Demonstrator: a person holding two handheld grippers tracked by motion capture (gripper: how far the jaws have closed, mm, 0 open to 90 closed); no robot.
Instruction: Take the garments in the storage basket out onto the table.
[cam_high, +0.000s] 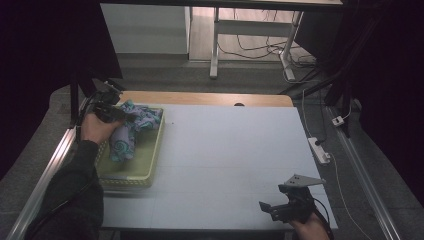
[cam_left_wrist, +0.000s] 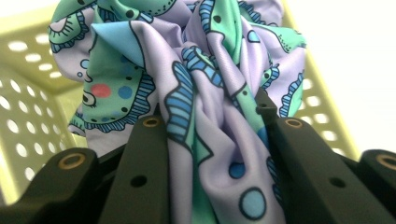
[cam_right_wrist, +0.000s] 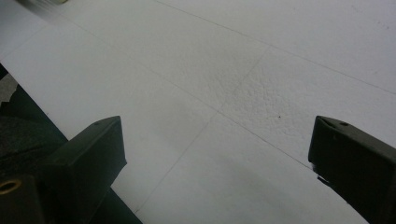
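— Basket (cam_high: 150, 165) first, at the table's left edge: where is your left gripper (cam_high: 121, 116) against it?

— Over the basket's far end. Your jaws are clamped on a bunched fold of the patterned cloth (cam_high: 131, 131), lilac and green with blue scallops; in the left gripper view the fabric (cam_left_wrist: 205, 116) is pinched tight between both black jaws, with the basket's yellow perforated wall (cam_left_wrist: 28, 116) behind it.

— And the rest of the cloth?

— It hangs down into the basket; whether its lower end touches the floor there, you probably can't tell from above.

— Right of the basket?

— Bare white table (cam_high: 230, 150). Well apart from the basket, at the near right corner, your right gripper (cam_high: 270, 208) sits low with its jaws spread wide, nothing between them.
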